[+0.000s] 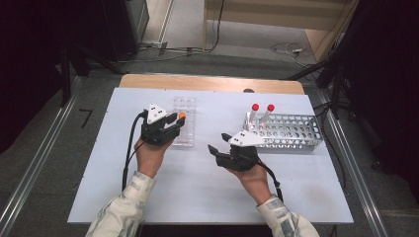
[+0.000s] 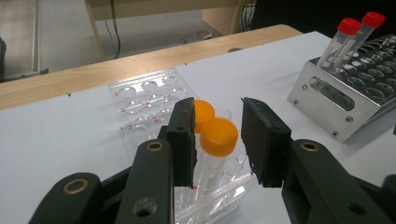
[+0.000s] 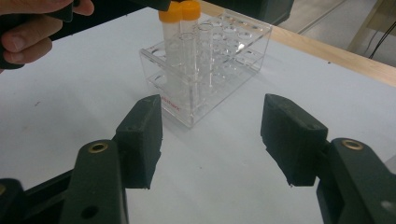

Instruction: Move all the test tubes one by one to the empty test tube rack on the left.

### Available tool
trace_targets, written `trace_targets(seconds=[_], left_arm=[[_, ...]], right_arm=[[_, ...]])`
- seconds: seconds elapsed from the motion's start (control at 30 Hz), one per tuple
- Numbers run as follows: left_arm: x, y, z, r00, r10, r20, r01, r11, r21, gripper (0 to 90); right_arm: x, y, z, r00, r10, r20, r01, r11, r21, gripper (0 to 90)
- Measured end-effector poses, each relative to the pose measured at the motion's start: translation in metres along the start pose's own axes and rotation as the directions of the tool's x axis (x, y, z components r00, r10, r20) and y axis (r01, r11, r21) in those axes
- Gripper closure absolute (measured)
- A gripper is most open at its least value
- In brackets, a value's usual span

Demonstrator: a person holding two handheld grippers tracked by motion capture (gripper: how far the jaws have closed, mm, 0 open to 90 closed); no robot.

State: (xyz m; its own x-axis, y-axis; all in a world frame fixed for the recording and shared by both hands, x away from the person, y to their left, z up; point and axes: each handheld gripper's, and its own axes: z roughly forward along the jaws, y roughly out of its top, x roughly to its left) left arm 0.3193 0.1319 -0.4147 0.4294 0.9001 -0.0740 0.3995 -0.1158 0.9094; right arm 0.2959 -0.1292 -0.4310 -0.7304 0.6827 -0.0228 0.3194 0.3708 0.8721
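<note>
- The nearer orange-capped tube (image 2: 217, 140) stands upright in the clear plastic rack (image 2: 149, 100), at the rack's near end as the left gripper view shows it.
- A second orange-capped tube (image 2: 203, 112) stands upright just behind the first, their caps almost touching.
- The left hand-held gripper (image 2: 215, 140) has its two black jaws on either side of the nearer tube's cap. The left jaw lies close against the cap; a clear gap shows between the cap and the right jaw, so the pads do not press it and the jaws stand apart.
- In the high view the left hand-held gripper (image 1: 174, 124) sits over the near part of the clear plastic rack (image 1: 184, 106), an orange cap (image 1: 182, 115) showing at its tip.
- In the right gripper view both orange caps (image 3: 180, 11) stand at the rack's far left corner, with the person's left hand (image 3: 28, 32) beside them.
- The right hand-held gripper (image 3: 212, 140) is open and empty, its jaws wide apart above bare white counter (image 3: 224, 177), pointing towards the clear rack.
- In the high view the right hand-held gripper (image 1: 221, 142) lies between the clear rack and the metal rack (image 1: 296, 131), just beside the metal rack's left end.
- Two red-capped tubes (image 1: 262, 112) lean in the left end of the metal rack.
- The white counter (image 1: 197, 197) carries both racks, well apart from each other.
</note>
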Motion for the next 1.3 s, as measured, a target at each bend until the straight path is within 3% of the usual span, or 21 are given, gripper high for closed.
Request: trace_targets(seconds=[0.23, 0.43, 0.53, 0.67, 1.03, 1.23, 1.3], left_arm=[[-0.001, 0.001, -0.002, 0.9999, -0.011, 0.009, 0.011, 0.9999, -0.01, 58.0], [-0.002, 0.002, -0.002, 0.9998, -0.012, -0.016, 0.012, 0.9999, -0.01, 44.1], [-0.002, 0.003, -0.003, 0.9985, -0.02, -0.051, 0.019, 0.9996, -0.018, 36.1], [-0.001, 0.003, -0.005, 0.9964, -0.027, -0.081, 0.025, 0.9994, -0.025, 28.3], [-0.002, 0.003, -0.004, 0.9964, -0.036, -0.076, 0.035, 0.999, -0.027, 28.0], [-0.003, 0.003, -0.003, 0.9968, -0.032, -0.074, 0.03, 0.9993, -0.022, 28.0], [-0.003, 0.003, -0.003, 0.997, -0.031, -0.071, 0.029, 0.9993, -0.024, 28.0]], right_arm=[[-0.006, 0.001, -0.003, 0.9995, 0.011, 0.029, -0.011, 1.0, -0.011, 36.9], [-0.021, 0.001, -0.008, 0.9952, 0.018, 0.096, -0.016, 1.0, -0.019, 36.9], [-0.03, 0.001, -0.011, 0.9902, 0.017, 0.139, -0.013, 1.0, -0.025, 36.8], [-0.05, 0.002, -0.02, 0.9789, 0.05, 0.198, -0.042, 0.998, -0.044, 36.8], [-0.104, -0.006, -0.037, 0.9437, 0.119, 0.309, -0.118, 0.993, -0.023, 36.8], [-0.126, -0.011, -0.035, 0.9179, 0.173, 0.357, -0.173, 0.984, -0.032, 37.1], [-0.13, -0.013, -0.03, 0.9125, 0.168, 0.373, -0.171, 0.985, -0.024, 37.7]])
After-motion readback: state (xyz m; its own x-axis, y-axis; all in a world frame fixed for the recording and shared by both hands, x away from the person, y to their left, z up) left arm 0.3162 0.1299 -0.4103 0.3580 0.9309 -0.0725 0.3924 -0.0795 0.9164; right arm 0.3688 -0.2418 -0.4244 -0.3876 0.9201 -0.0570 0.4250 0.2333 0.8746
